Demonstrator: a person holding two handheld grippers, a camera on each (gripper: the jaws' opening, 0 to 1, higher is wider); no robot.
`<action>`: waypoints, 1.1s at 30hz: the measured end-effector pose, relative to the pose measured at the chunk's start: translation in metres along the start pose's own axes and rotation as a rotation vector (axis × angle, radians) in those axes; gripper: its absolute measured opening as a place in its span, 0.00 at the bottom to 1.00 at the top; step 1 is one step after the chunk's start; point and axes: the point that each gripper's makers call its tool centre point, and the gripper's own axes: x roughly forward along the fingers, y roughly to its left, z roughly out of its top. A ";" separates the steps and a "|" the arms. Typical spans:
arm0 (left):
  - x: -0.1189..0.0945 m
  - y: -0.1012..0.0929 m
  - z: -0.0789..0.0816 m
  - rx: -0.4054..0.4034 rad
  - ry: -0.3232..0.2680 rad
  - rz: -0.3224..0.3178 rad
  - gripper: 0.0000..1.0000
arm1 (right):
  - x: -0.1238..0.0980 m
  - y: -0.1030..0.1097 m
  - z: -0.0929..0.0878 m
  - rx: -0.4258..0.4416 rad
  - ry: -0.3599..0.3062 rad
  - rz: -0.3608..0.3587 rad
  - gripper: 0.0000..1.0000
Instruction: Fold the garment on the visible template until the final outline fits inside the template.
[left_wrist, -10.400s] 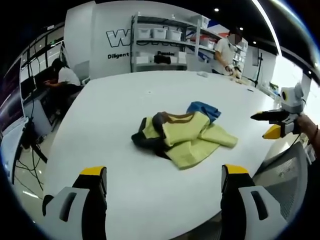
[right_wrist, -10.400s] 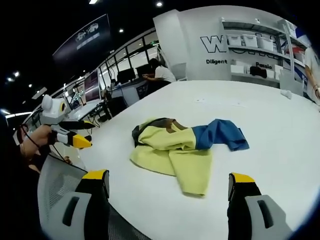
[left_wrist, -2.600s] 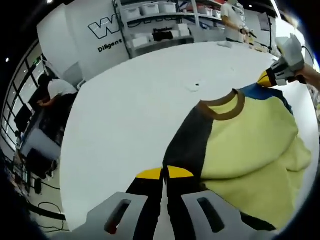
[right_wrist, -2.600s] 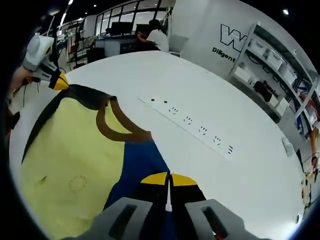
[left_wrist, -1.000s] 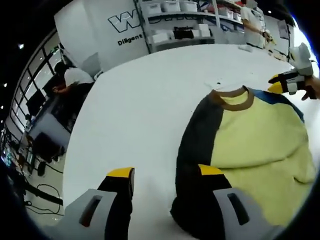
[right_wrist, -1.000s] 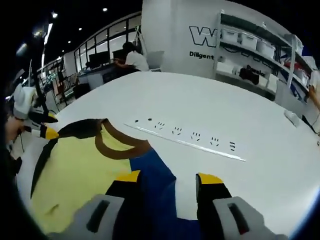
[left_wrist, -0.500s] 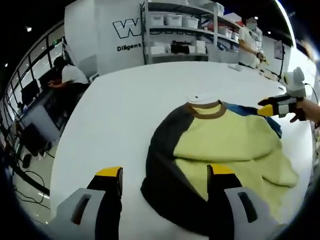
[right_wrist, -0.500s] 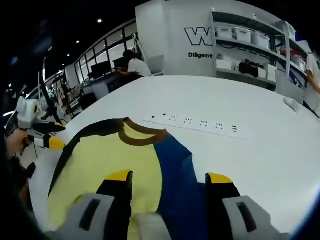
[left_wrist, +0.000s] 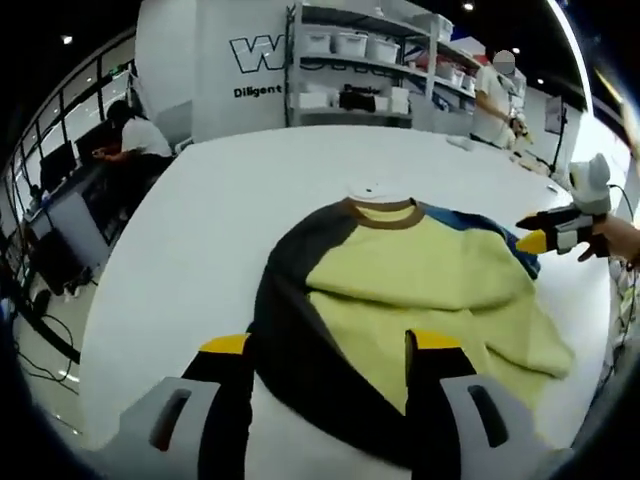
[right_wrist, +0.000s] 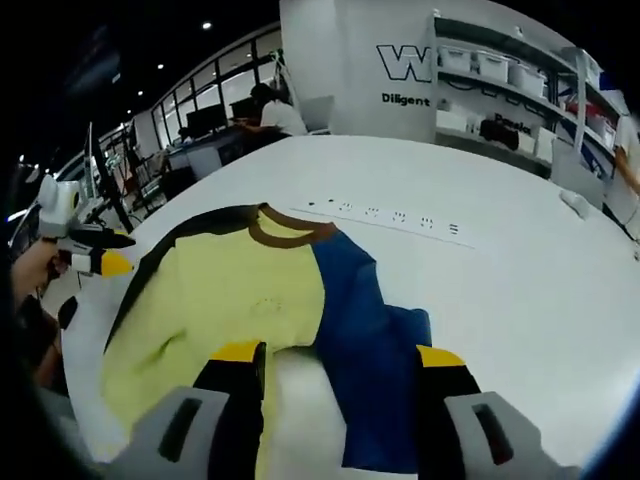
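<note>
Ahead of both sets of jaws there's one big white table (left_wrist: 200, 230), and it takes up most of either view. On it lies one garment (left_wrist: 400, 290), a sweatshirt with a yellow front, one dark sleeve, one blue sleeve (right_wrist: 365, 330) and a brown collar. In the left gripper view it sits just past the jaw tips, dark sleeve running between them. In the right gripper view it spreads from the left jaw across to the right one, blue sleeve nearest the right jaw.

Two grippers. The left gripper (left_wrist: 325, 345) has its jaws wide apart, nothing in them. The right gripper (right_wrist: 338, 352) is the same, jaws spread and empty.

No template outline that I can make out on the table. The garment's near hem is cut off behind the jaws in both views. Just beyond the collar there's a strip of small dark markings (right_wrist: 385, 213), too small to read.
</note>
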 end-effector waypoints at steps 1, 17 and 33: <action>-0.001 -0.001 -0.002 0.000 0.001 0.000 0.61 | 0.000 -0.003 -0.002 0.001 0.004 0.000 0.56; -0.007 -0.016 -0.040 -0.077 0.028 0.005 0.36 | -0.006 -0.017 -0.041 -0.021 0.033 -0.077 0.40; -0.001 -0.025 -0.065 -0.050 0.068 0.040 0.08 | -0.001 -0.030 -0.055 -0.125 0.055 -0.154 0.06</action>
